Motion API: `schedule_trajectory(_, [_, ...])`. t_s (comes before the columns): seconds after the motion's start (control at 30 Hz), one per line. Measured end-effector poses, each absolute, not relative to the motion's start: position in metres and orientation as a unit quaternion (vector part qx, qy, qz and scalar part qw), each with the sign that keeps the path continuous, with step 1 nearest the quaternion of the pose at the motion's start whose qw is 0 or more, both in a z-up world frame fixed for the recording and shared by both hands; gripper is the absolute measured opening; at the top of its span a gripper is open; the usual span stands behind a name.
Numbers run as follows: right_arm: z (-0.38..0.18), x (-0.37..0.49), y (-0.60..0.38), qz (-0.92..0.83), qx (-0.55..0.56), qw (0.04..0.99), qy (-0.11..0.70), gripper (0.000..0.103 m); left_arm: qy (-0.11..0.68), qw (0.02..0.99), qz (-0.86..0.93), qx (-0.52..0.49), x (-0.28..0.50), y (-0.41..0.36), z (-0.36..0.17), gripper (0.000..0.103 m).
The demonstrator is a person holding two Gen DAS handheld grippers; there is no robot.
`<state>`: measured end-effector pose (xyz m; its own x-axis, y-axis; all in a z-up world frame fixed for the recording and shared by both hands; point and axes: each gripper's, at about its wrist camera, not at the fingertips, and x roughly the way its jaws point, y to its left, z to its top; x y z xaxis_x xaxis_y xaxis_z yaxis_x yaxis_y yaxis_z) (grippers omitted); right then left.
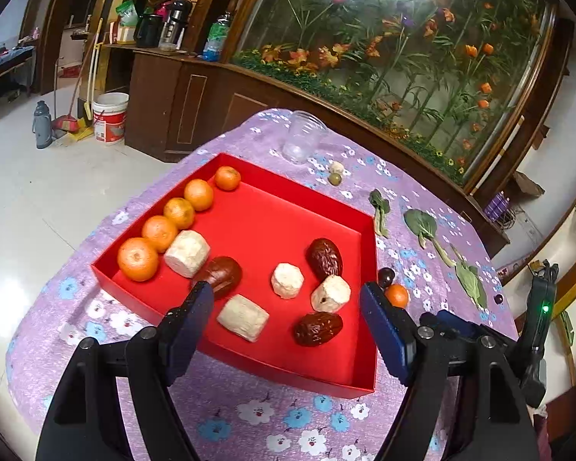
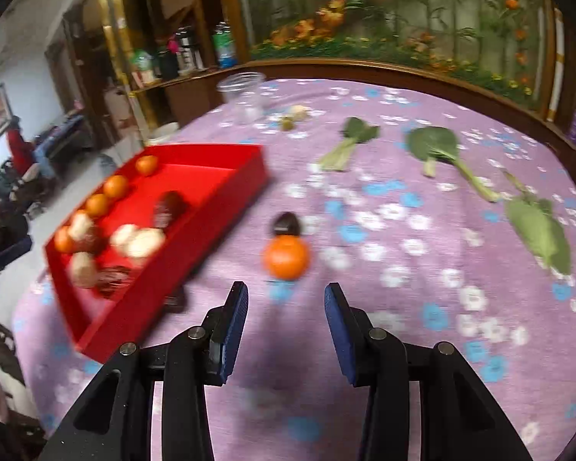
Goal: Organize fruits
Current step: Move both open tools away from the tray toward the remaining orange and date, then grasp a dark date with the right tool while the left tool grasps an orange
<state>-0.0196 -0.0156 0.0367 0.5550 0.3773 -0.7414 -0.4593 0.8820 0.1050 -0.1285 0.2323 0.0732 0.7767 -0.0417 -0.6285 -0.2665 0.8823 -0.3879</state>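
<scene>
A red tray (image 1: 364,345) on the purple flowered cloth holds a row of several oranges (image 1: 138,259) along its left wall, several white chunks (image 1: 243,317) and three dark red dates (image 1: 318,328). My left gripper (image 1: 288,294) is open and empty, hovering over the tray's near part. In the right wrist view the tray (image 2: 196,246) is at left. One loose orange (image 2: 287,256) lies on the cloth with a dark fruit (image 2: 286,224) just behind it. My right gripper (image 2: 286,299) is open and empty, just short of that orange. The right wrist view is blurred.
A clear plastic cup (image 1: 303,136) stands at the far edge, with a small white piece (image 1: 336,168) and a green fruit (image 1: 334,179) near it. Three leafy greens (image 2: 437,146) lie on the cloth to the right. A wooden-framed flower display stands behind the table.
</scene>
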Motion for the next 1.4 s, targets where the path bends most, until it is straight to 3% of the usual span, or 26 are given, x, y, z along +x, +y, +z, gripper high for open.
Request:
schedule_trajectory(0.2, [0.027, -0.026, -0.004, 0.307, -0.056, 0.852, 0.419, 0.046, 0.335, 0.911, 0.064, -0.231, -0.125, 0.228, 0.072, 0.078])
schedule_trajectory(0.37, [0.018, -0.052, 0.051, 0.389, -0.189, 0.820, 0.376, 0.046, 0.336, 0.912, 0.066, -0.226, -0.124, 0.227, 0.074, 0.078])
schedule_trajectory(0.6, [0.006, -0.049, 0.079, 0.448, -0.296, 0.777, 0.329, 0.038, 0.345, 0.908, 0.067, -0.229, -0.114, 0.228, 0.066, 0.078])
schedule_trajectory(0.63, [0.006, -0.048, 0.082, 0.452, -0.304, 0.774, 0.324, 0.032, 0.347, 0.907, 0.066, -0.229, -0.113, 0.227, 0.065, 0.078])
schedule_trajectory(0.7, [0.005, -0.042, 0.088, 0.469, -0.298, 0.762, 0.332, 0.021, 0.352, 0.906, 0.063, -0.228, -0.109, 0.225, 0.062, 0.078])
schedule_trajectory(0.73, [0.006, -0.039, 0.090, 0.471, -0.296, 0.758, 0.340, 0.020, 0.355, 0.905, 0.062, -0.226, -0.108, 0.224, 0.061, 0.078])
schedule_trajectory(0.93, [0.006, -0.028, 0.068, 0.442, -0.234, 0.770, 0.396, 0.020, 0.359, 0.904, 0.055, -0.224, -0.106, 0.221, 0.060, 0.078])
schedule_trajectory(1.23, [0.018, -0.019, -0.056, 0.287, -0.148, 0.841, 0.434, 0.021, 0.375, 0.908, 0.017, -0.187, -0.095, 0.184, 0.064, 0.078])
schedule_trajectory(1.4, [0.013, -0.016, -0.093, 0.252, -0.101, 0.857, 0.439, 0.028, 0.391, 0.911, -0.015, -0.132, -0.080, 0.141, 0.066, 0.078])
